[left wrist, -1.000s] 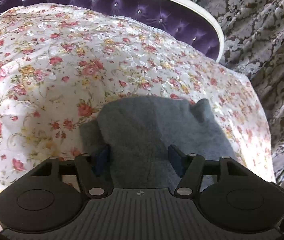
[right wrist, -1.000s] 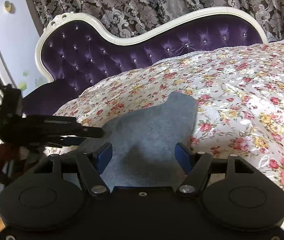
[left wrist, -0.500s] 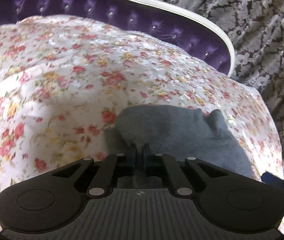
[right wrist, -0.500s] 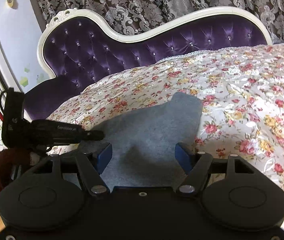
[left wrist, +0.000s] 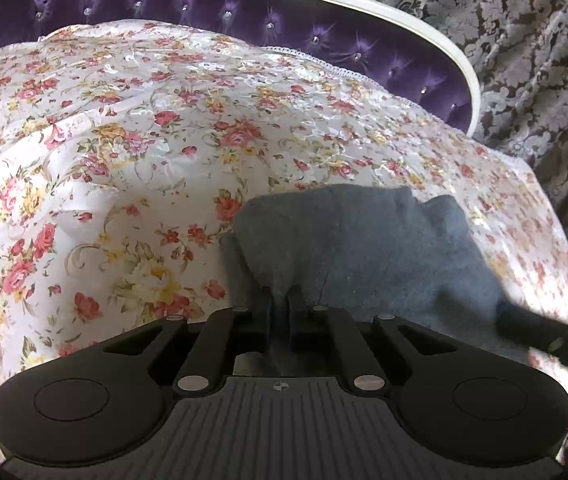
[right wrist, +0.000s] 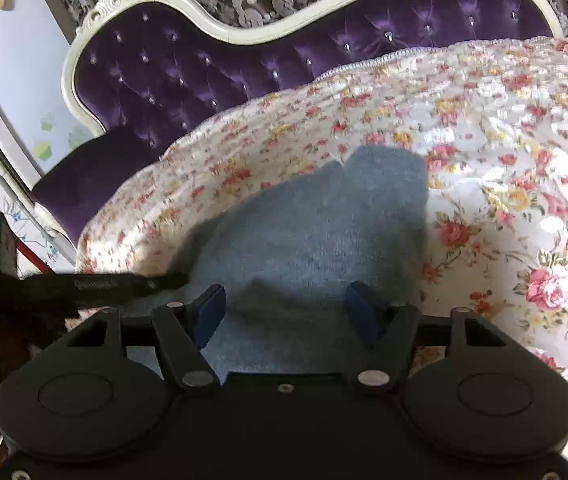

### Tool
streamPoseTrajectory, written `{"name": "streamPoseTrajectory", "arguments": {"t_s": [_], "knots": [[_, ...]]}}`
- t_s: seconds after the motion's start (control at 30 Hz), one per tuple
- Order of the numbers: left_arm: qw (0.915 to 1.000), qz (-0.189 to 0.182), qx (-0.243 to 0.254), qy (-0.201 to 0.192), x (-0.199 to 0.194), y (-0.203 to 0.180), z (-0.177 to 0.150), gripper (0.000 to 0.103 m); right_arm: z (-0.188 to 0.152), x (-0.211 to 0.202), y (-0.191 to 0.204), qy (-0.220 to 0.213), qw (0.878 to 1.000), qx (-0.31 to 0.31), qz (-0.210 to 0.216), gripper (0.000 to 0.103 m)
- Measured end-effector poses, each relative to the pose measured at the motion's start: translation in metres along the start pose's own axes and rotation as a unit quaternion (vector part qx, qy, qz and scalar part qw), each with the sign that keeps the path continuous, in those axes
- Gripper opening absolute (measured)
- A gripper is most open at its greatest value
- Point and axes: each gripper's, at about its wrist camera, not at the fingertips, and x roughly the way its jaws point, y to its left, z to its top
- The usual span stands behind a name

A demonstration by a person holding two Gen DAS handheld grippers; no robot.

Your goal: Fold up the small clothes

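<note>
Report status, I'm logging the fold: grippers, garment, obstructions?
Left gripper shut on grey garment edge. Right gripper open over it. Garment on floral bedspread. Nothing in the way.

Purple tufted headboard (right wrist: 211, 76), floral bedspread (left wrist: 131, 152), damask curtain (left wrist: 544, 60).

The left hand-held gripper (left wrist: 279, 304) pinches the near edge of a grey garment (left wrist: 364, 248) lying on a floral bedspread (left wrist: 123, 140).

No legible text, apparently.
</note>
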Motion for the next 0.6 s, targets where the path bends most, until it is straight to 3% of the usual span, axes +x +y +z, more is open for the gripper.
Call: {"name": "streamPoseTrajectory", "arguments": {"t_s": [0.1,0.2,0.43,0.5,0.6], "knots": [[1.0,0.006,0.006,0.003,0.001,-0.002,0.0,0.009,0.01,-0.009,0.016,-0.025,0.999,-0.042,0.003,0.073],[0.9998,0.013,0.014,0.003,0.002,-0.005,0.001,0.009,0.023,0.0,0.018,-0.024,0.998,-0.054,0.009,0.076],[0.9995,0.023,0.023,0.005,0.003,-0.009,0.002,0.01,0.038,0.057,-0.006,0.034,0.997,-0.048,-0.043,0.076],[0.9992,0.03,0.027,0.004,0.004,-0.011,0.002,0.015,0.036,0.063,-0.013,0.033,0.997,-0.05,-0.049,0.076],[0.9983,0.049,0.033,-0.003,0.004,-0.013,0.003,0.034,0.036,0.059,-0.013,0.029,0.997,-0.054,-0.054,0.077]]}}
